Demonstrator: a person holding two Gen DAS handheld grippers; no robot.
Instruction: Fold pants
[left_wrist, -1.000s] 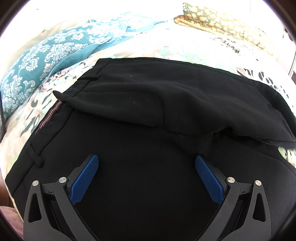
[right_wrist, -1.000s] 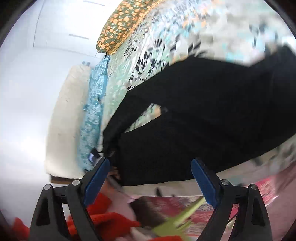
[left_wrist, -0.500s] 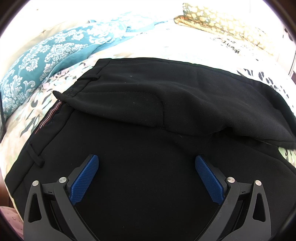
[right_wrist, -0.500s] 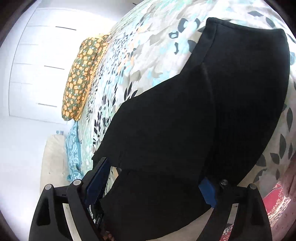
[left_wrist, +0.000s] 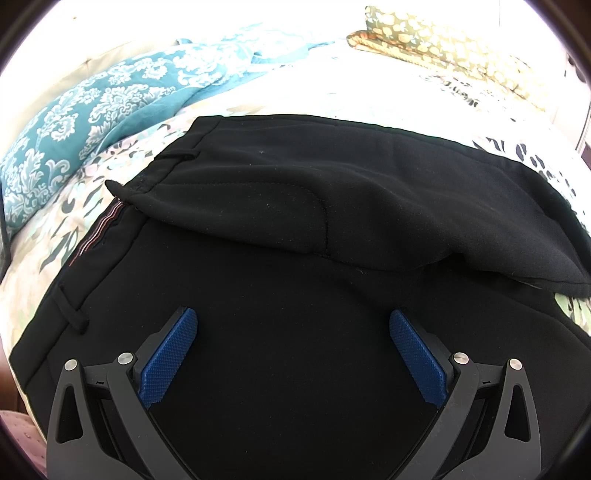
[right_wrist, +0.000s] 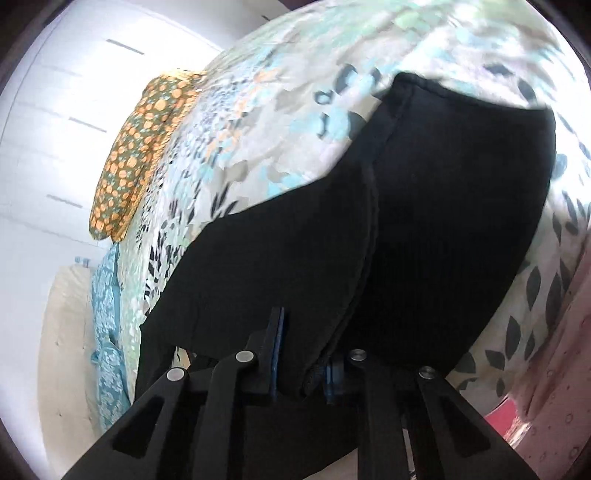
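Observation:
Black pants (left_wrist: 295, 258) lie on a floral bedspread (left_wrist: 332, 92), one half folded over the other, with the waistband and belt loops at the left. My left gripper (left_wrist: 293, 317) hovers just above the near part of the pants, jaws wide open and nothing between the blue pads. In the right wrist view the pants (right_wrist: 424, 221) stretch away over the bed. My right gripper (right_wrist: 304, 350) is closing, and a bunched edge of the black fabric is pinched between its pads.
A teal patterned pillow (left_wrist: 110, 99) lies at the back left and an olive pillow with orange spots (left_wrist: 443, 40) at the back right, also visible as the spotted pillow (right_wrist: 136, 147). Pink cloth (right_wrist: 546, 369) hangs past the bed's edge.
My right gripper swung down over the pants' edge and its jaws closed from wide open onto the fabric. The left gripper stayed where it was, open.

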